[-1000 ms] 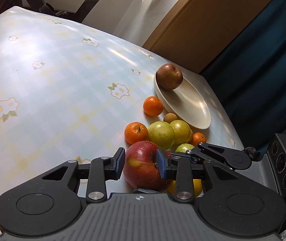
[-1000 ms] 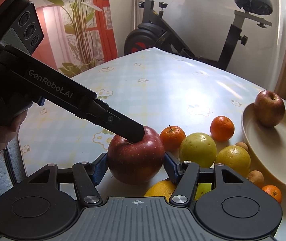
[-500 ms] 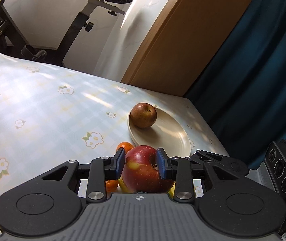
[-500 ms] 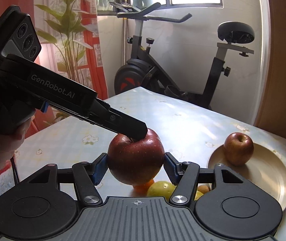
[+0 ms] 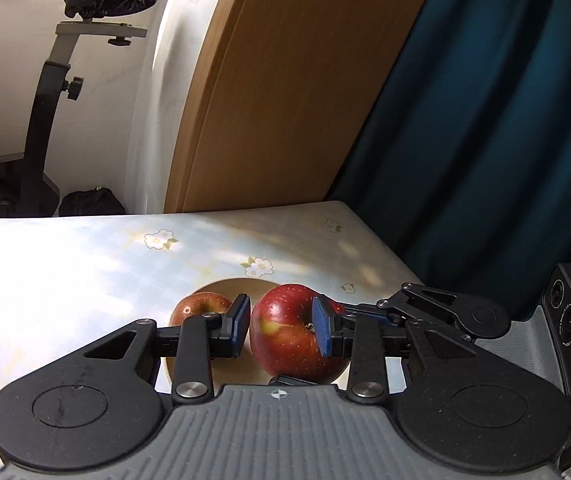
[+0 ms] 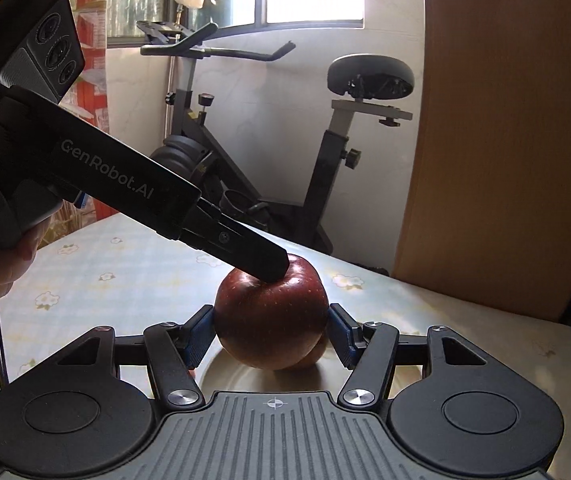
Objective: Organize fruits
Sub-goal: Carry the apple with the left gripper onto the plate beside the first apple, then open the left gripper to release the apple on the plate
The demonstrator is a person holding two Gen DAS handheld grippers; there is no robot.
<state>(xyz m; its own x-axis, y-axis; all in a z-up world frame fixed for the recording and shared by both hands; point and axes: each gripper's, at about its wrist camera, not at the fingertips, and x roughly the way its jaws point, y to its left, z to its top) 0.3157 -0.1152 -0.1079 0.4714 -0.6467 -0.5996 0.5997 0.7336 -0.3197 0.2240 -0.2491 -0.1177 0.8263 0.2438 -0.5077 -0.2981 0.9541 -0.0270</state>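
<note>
- The red apple sits between the jaws of the right gripper, which are clenched on its two sides.
- The left gripper is clenched on the apple's top hollow.
- Below it, a plate on the counter holds a second apple.

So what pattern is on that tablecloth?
Pale checked tablecloth with small white flowers, clearest in the left wrist view.

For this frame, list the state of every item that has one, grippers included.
Red apple: held off the table by both grippers, above the plate.
Second apple: resting on the plate.
Plate: on the table, one apple on it.
Left gripper: shut on the red apple.
Right gripper: shut on the red apple.
</note>
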